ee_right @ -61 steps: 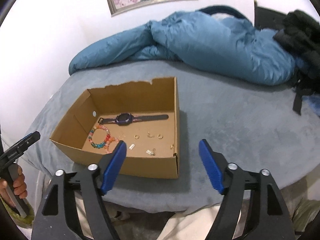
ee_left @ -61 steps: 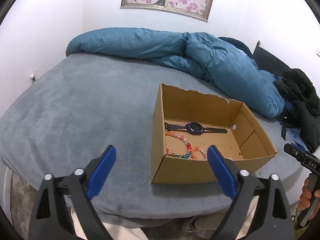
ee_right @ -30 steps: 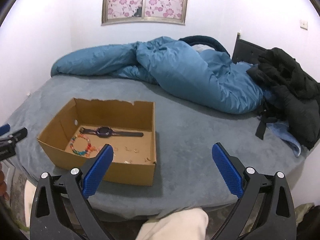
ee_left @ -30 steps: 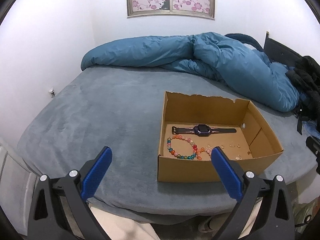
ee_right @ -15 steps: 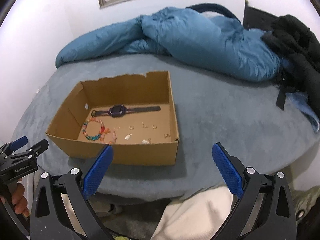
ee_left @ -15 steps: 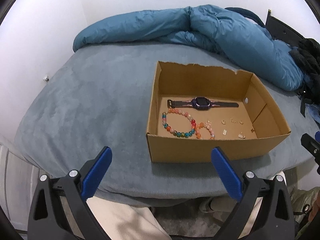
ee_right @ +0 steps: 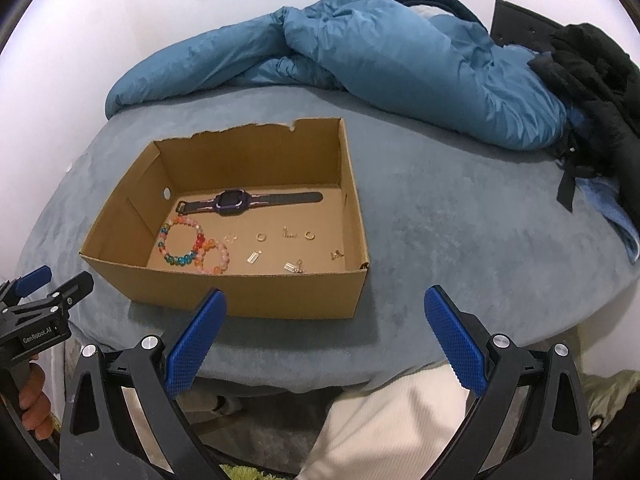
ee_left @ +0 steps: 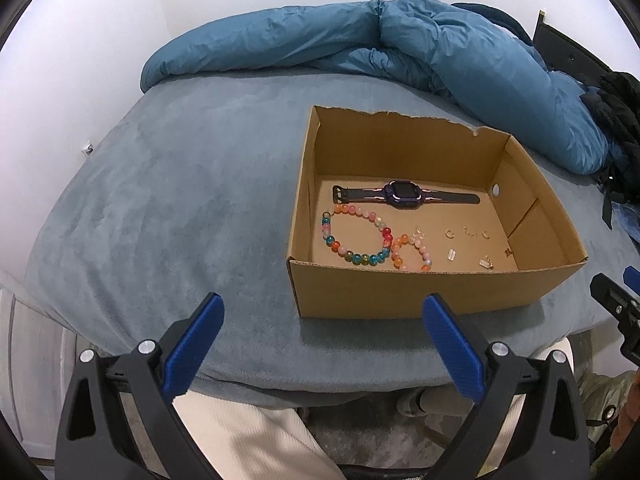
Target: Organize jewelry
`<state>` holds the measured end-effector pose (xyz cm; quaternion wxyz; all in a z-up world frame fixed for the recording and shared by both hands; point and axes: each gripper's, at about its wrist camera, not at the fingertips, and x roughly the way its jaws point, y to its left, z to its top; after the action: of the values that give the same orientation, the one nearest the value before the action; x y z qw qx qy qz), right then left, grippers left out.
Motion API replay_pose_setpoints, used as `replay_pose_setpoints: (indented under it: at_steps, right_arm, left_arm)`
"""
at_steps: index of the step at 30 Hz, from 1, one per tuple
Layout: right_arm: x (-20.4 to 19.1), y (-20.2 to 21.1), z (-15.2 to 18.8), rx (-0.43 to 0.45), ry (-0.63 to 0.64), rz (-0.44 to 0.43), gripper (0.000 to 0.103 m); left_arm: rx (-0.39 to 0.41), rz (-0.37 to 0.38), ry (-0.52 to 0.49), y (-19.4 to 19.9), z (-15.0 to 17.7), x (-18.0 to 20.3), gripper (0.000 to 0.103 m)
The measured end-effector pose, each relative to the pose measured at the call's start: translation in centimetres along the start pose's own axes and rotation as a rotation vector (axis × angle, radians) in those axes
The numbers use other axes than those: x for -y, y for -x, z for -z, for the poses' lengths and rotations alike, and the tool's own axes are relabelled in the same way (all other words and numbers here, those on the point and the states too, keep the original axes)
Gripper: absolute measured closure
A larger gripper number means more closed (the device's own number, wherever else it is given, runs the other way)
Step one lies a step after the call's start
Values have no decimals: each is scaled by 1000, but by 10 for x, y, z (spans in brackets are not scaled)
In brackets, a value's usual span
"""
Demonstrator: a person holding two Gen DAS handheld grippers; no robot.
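The left wrist view shows a strip of wall and a small white fitting at the left edge of the frame, and the tip of the other tool entering at the lower right. The right wrist view instead takes in a black jacket (ee_right: 596, 80) at the upper right, lying against the blue duvet (ee_right: 392, 52), and, at the lower left, a bare hand (ee_right: 34, 408) around the handle of the left hand-held gripper (ee_right: 46, 286); the body of that tool bears printed lettering.

Both tools are spread wide and empty. The left hand-held gripper (ee_left: 322, 334) has its blue pads far apart at the bottom of its own frame, above the near edge of the bed (ee_left: 172, 208), touching nothing. The right hand-held gripper (ee_right: 324, 320) is just as wide, its left pad in front of the near wall of the cardboard box (ee_right: 248, 292); whether it touches the card I cannot tell.

The box sits open on the grey-blue bed, centre of both frames, its far rim torn. Inside, a dark watch (ee_left: 404, 194) with a purple case lies flat along the back. In front of it a multicoloured bead bracelet (ee_left: 354, 236) touches a smaller orange-pink bracelet (ee_left: 412, 254). Several small gold pieces (ee_right: 294, 246), perhaps rings and earrings, are scattered apart over the rest of the floor.
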<state>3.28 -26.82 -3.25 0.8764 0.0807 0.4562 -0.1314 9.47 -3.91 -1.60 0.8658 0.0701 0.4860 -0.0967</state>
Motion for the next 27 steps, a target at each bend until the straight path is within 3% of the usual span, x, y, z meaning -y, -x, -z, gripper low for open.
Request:
replay_pose_setpoints:
  at_steps: [27]
  right_arm:
    - [5, -7, 5, -59, -6, 32, 8]
  left_arm:
    - [-17, -24, 25, -7, 1, -9, 6]
